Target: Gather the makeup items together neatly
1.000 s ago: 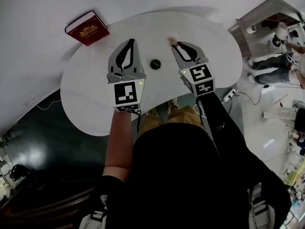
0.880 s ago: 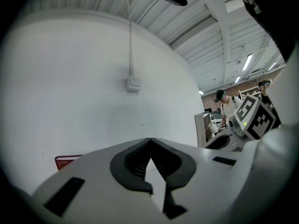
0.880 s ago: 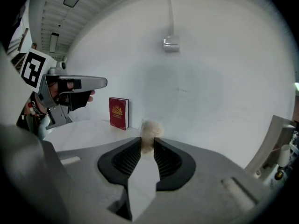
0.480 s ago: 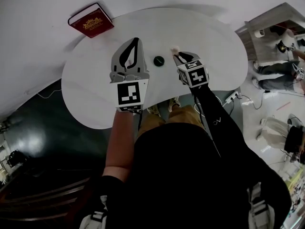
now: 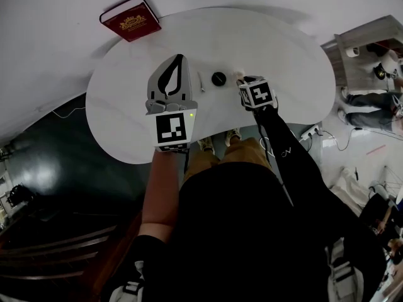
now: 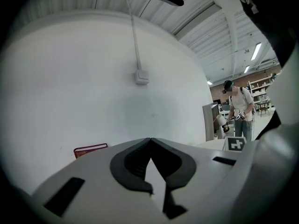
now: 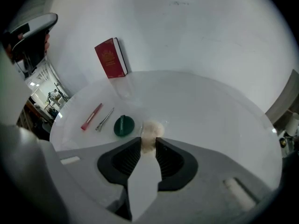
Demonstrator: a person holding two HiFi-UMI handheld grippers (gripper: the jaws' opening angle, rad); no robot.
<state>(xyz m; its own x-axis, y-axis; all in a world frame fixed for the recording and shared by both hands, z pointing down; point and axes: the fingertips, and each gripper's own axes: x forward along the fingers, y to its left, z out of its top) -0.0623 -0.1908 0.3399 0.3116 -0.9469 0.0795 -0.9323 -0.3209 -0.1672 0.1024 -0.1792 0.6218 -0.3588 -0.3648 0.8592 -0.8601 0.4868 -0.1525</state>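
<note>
Table (image 5: 119, 118): items lie mid-left in right gripper view. Left gripper (image 6: 150, 141) pinched closed, empty. Right gripper (image 7: 148, 141) tips pinch puff (image 7: 152, 130), jaws just easing apart. Puff is just right of compact (image 7: 124, 125); clip (image 7: 105, 119) & red pencil (image 7: 91, 116) further left. Let go fully, then lift straight so puff doesn't drag.

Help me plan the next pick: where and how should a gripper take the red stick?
The red stick lies flat on the table, long and thin, the clip close alongside. So probably grip its middle from straight above, jaws across its width; a side approach could knock the clip.
</note>
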